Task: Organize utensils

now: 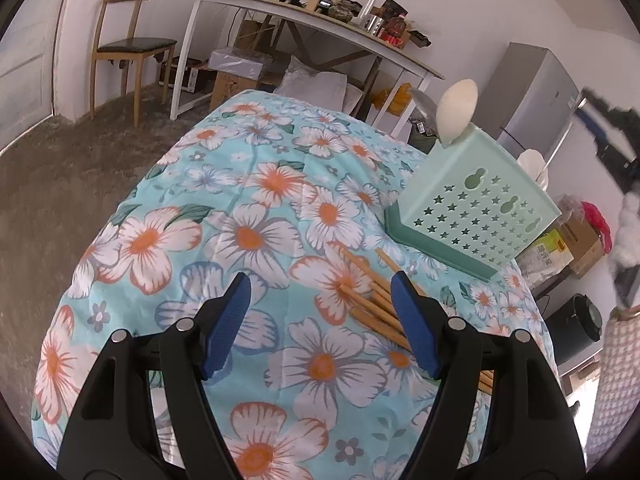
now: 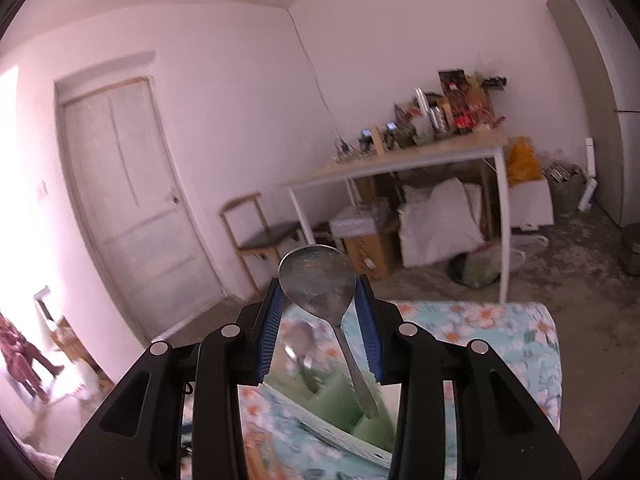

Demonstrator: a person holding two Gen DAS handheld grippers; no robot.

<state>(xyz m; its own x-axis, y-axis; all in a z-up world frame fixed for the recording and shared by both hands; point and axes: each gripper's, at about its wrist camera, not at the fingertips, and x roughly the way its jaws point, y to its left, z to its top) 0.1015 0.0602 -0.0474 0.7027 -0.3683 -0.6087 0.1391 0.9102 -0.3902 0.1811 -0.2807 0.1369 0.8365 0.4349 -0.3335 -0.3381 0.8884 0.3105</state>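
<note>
The right gripper (image 2: 318, 306) is clamped on a metal spoon (image 2: 320, 286) by its bowl, handle hanging above the green utensil holder (image 1: 476, 204). The left gripper (image 1: 320, 300) stands apart and empty, its right finger over the wooden chopsticks (image 1: 368, 292) lying loose just in front of the holder. A white spoon (image 1: 456, 110) already stands in the holder, so sorting looks partly done.

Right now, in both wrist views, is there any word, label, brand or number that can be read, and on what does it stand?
None can be read.
Green and white box beside the table: printed characters, too small and blurred.
Red-labelled bottles on the desk: label print blurred.
Cardboard box under the desk: faint print, unreadable.
Green utensil holder: only star cut-outs, no text.
</note>
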